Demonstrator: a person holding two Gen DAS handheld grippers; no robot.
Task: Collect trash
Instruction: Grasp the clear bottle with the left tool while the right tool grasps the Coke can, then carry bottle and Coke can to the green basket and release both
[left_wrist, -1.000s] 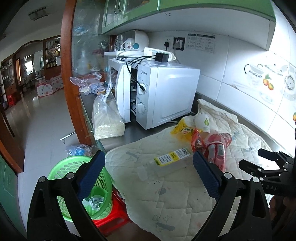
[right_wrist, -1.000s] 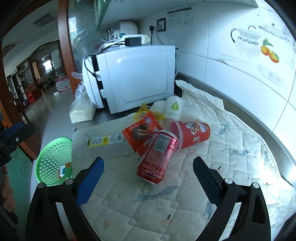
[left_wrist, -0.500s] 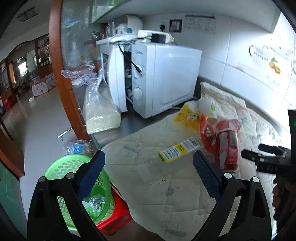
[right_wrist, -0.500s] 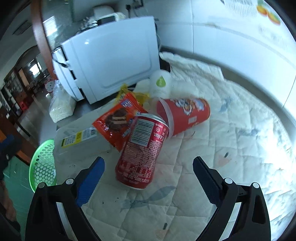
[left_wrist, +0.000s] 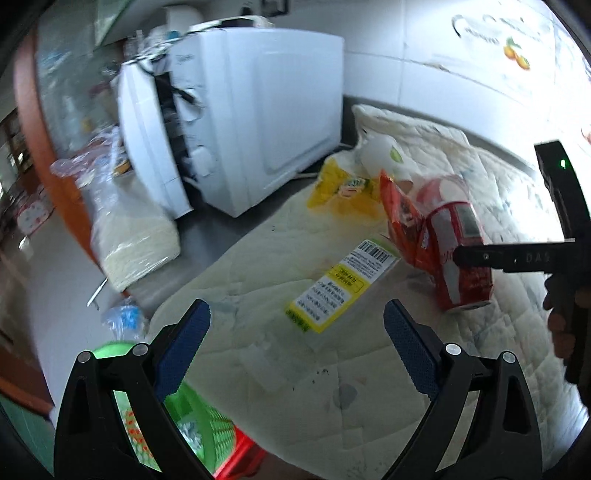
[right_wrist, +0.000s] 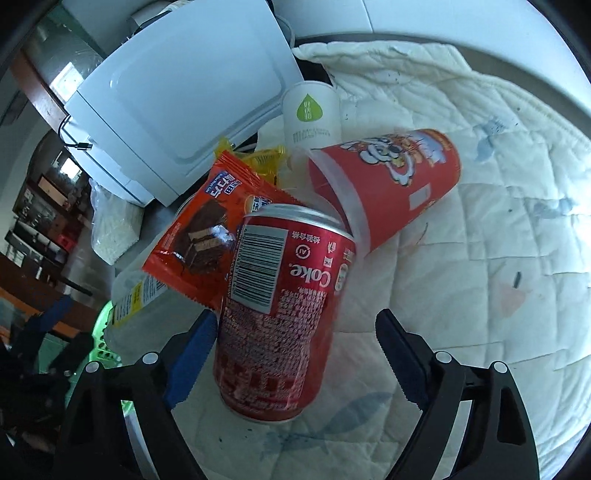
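Right gripper wide, closing around can, no grip yet. Left gripper wide, empty. Risk: nudging can toward wrapper at ten o'clock.

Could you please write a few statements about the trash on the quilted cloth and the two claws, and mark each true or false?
1. The red Coke can lies on its side between the open fingers of the right claw. True.
2. The left claw is clamped on the clear bottle. False: it is open and holds nothing.
3. The orange snack wrapper leans against the can. True.
4. The red paper cup stands upright. False: it lies on its side.
5. The green basket sits on the quilted cloth. False: it sits below the counter edge.
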